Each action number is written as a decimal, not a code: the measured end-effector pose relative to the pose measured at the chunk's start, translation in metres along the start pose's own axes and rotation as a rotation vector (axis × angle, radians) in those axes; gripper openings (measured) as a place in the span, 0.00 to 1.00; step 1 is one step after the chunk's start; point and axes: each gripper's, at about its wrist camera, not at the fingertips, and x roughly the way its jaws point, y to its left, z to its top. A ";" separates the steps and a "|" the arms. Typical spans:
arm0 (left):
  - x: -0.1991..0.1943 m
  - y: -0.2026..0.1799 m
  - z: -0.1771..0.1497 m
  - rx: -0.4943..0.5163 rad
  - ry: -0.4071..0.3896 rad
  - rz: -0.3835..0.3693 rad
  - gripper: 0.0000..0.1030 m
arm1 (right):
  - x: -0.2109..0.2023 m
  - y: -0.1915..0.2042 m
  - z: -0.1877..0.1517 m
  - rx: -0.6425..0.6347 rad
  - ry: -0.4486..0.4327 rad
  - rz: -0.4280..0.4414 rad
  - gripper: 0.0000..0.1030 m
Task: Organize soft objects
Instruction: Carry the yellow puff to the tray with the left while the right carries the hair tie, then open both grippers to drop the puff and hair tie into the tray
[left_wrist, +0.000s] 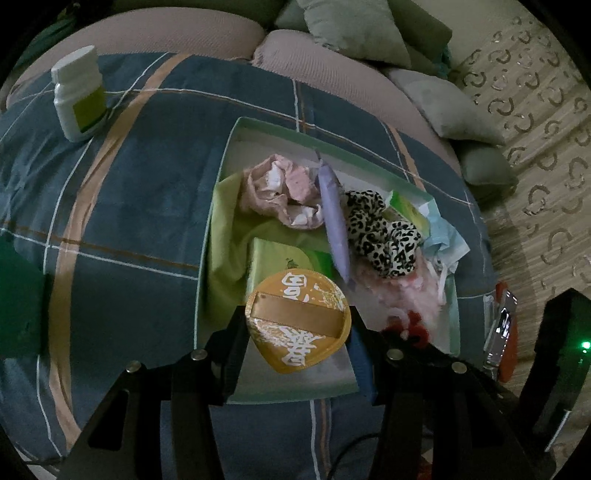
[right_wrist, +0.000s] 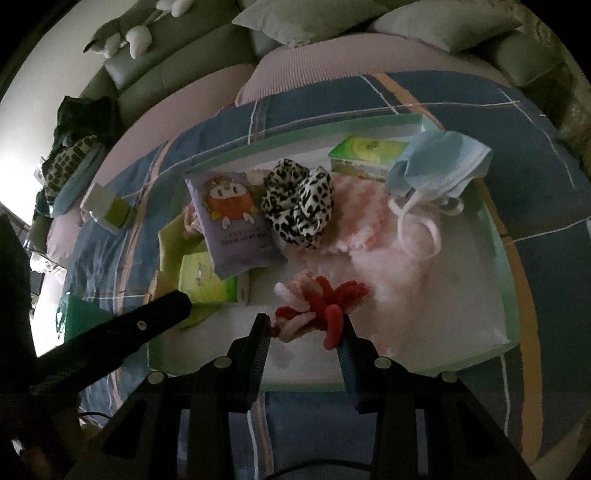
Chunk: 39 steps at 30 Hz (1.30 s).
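Left gripper (left_wrist: 297, 325) jaws holding white-lettered yellow pad (left_wrist: 298, 320), right gripper (right_wrist: 304, 332) jaws wide

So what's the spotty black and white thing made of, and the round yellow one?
The leopard scrunchie looks like soft matte fabric: it bunches into puffy folds. The round yellow pad, held in the left gripper, seems to be printed cloth with a shinier satin-like ribbon band and stitched edges, though the dim light leaves that open.
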 end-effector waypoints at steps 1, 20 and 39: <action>0.001 -0.001 0.000 0.007 -0.003 0.006 0.51 | 0.002 0.000 -0.001 0.000 0.003 0.001 0.37; 0.007 0.001 -0.002 0.050 -0.027 0.044 0.69 | 0.008 0.002 -0.002 -0.001 0.003 -0.010 0.40; -0.013 0.008 -0.003 0.024 -0.079 0.060 0.81 | -0.002 0.006 -0.002 -0.027 -0.022 -0.033 0.55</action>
